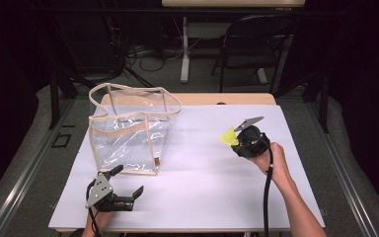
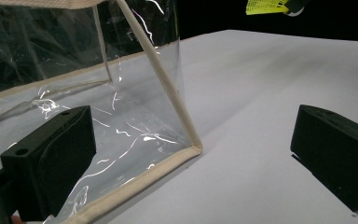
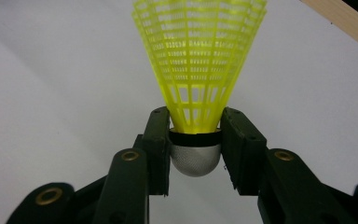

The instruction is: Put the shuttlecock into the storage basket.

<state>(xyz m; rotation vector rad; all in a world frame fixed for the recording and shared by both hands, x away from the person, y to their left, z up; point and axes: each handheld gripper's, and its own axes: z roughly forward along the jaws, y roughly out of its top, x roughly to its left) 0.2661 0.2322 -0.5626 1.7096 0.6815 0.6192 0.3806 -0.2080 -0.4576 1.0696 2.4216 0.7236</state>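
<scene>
Your left hand-held gripper (image 1: 123,190) is waiting wide open, holding nothing, just beside the clear bag (image 1: 128,133).
Farther right, your right hand-held gripper (image 1: 236,140) is clamping the yellow shuttlecock (image 3: 198,70) by its cork above the white surface (image 1: 202,187).

— What do you have on the worktop (image 1: 197,192) in front of you?

— You have one yellow shuttlecock (image 3: 200,70) and one clear bag (image 1: 128,131) with beige trim. That is one of each kind.

— And how many tools are you holding?

— You hold two: one left tool (image 1: 123,183) and one right tool (image 1: 235,138). Each shows two black jaws.

— Anything behind?

— You can count one dark chair (image 1: 256,44) past the far edge, and one worktop under it all.
</scene>
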